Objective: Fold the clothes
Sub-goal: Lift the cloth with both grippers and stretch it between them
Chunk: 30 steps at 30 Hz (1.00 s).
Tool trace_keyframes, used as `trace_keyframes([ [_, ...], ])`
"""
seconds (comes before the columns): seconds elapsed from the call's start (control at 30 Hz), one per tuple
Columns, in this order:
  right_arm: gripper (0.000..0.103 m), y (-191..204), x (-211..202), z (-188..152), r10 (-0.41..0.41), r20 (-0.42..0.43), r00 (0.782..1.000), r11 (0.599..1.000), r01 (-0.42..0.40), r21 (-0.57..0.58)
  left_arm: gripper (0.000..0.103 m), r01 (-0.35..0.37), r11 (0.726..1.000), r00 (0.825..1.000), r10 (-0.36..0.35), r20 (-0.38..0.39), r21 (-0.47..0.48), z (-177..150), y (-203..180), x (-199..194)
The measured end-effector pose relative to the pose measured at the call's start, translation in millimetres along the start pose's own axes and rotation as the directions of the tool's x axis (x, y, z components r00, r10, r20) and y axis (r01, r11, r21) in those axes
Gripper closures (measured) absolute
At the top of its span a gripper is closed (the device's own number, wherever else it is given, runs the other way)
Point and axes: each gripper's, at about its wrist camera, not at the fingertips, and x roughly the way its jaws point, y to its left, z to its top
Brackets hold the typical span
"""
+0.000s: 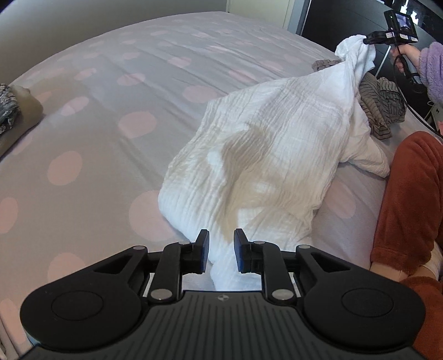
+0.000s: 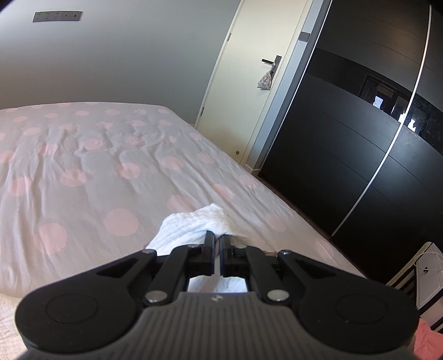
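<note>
Your left gripper [image 1: 221, 253] straddles, jaws apart, the white muslin garment's [image 1: 265, 155] lower-centre end; it stretches diagonally to upper right, where your right gripper [image 2: 218, 256] is clamped on its bunched corner above the polka-dot bed [image 1: 110, 116].

Location: a bedroom in a private home. Indicators: a large bed [image 2: 83, 171] covered with a pale sheet printed with pink dots fills most of both views. A dark sliding-door wardrobe [image 2: 346, 166] stands along one side. A cream interior door [image 2: 249, 97] with a lever handle [image 2: 272, 62] adjoins it. A plain grey wall [image 2: 110, 55] carries a socket panel [image 2: 57, 16]. Loose garments [image 1: 382, 108] lie on the bed.
</note>
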Motion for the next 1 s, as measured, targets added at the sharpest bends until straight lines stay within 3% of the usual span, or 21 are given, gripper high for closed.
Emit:
trace_keyframes([
  [0.1,0.099,-1.3,3.9,-2.1,0.006,-0.006,1.0,1.0,-0.006,0.001,0.079,0.034,0.999,0.999,-0.033,-0.022,0.031,1.0,-9.6,-5.4],
  [0.2,0.099,-1.3,7.2,-4.4,0.01,-0.012,1.0,1.0,-0.01,0.006,0.065,0.026,0.997,0.998,-0.021,-0.065,0.079,-0.9,-24.2,-3.0],
  [0.43,0.099,-0.2,1.2,-8.2,0.038,-0.009,0.999,0.999,-0.038,0.015,0.064,-0.072,0.991,0.987,0.086,-0.132,0.109,-7.6,-33.8,16.8],
  [0.63,0.099,-4.0,-2.7,-7.8,0.041,-0.011,0.999,0.999,-0.041,0.033,0.064,-0.057,0.987,0.984,0.081,-0.159,0.152,-4.2,-46.2,26.1],
  [0.77,0.099,-4.8,-5.7,-6.8,0.042,-0.01,0.999,0.999,-0.042,0.028,0.087,-0.043,0.994,0.985,0.059,-0.161,0.1,-1.8,-42.8,28.7],
  [0.83,0.099,-6.3,-7.3,-6.6,0.041,-0.008,0.999,0.999,-0.041,0.027,0.097,-0.068,0.994,0.985,0.081,-0.153,0.086,-0.3,-40.8,21.7],
  [1.0,0.099,-13.4,-12.5,-4.3,0.031,0.0,1.0,0.999,-0.031,0.033,0.1,-0.129,0.99,0.982,0.135,-0.134,0.05,3.5,-35.9,4.1],
])
